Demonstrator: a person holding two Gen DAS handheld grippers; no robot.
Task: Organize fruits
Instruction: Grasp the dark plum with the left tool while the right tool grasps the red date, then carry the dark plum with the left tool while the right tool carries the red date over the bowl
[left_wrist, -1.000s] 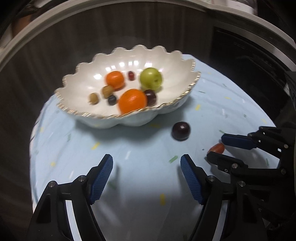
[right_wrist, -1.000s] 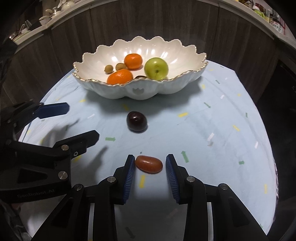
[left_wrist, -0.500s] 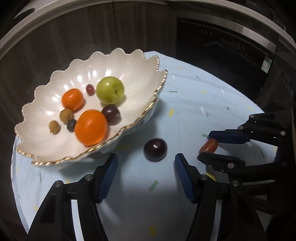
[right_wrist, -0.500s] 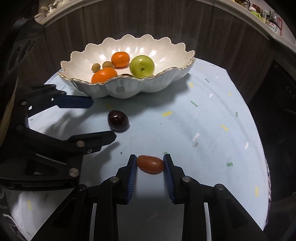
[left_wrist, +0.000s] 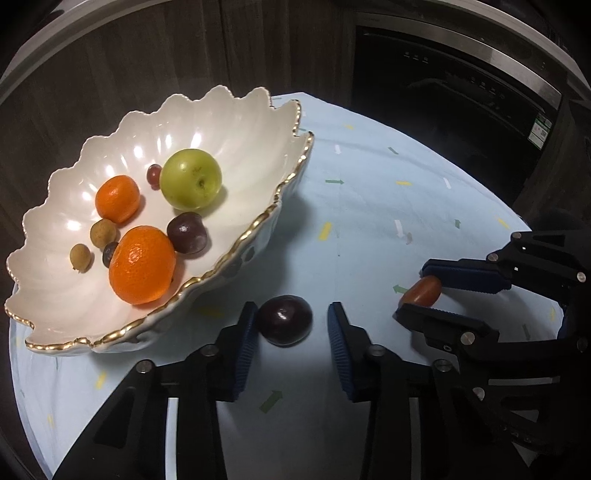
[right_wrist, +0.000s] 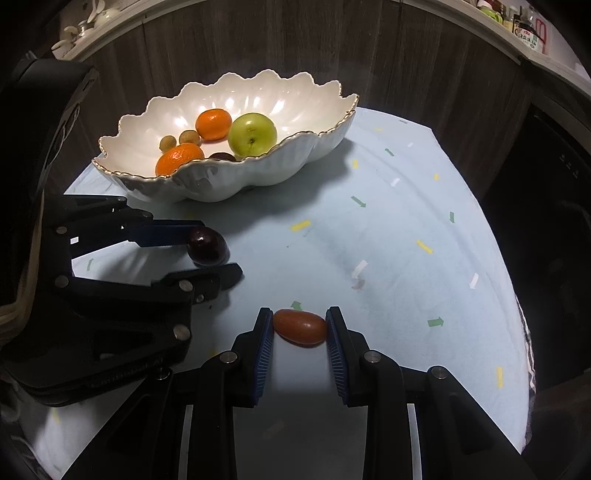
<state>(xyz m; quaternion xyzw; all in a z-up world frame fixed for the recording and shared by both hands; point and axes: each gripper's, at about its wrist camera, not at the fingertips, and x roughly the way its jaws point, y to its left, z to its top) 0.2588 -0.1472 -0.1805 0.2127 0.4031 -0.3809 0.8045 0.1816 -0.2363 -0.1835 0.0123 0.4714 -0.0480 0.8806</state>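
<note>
Closing left gripper (left_wrist: 291, 325) around plum (left_wrist: 284, 319) | bowl (left_wrist: 236, 254) rim beside

A round table with a pale blue cloth (right_wrist: 388, 229) stands before dark wood panels (right_wrist: 388, 55); a black oven (left_wrist: 461, 96) is built in nearby.

This is a home kitchen. A built-in oven (left_wrist: 458, 74) with a dark glass door and a steel trim strip sits at one o'clock in the left wrist view, set into dark wood-grain cabinet fronts (right_wrist: 369, 55). Along the worktop edge, bottles and jars (right_wrist: 524, 26) crowd at one o'clock in the right wrist view and white crockery (right_wrist: 85, 29) at eleven. A pale blue tablecloth (right_wrist: 406, 221) with confetti marks covers the small table.
</note>
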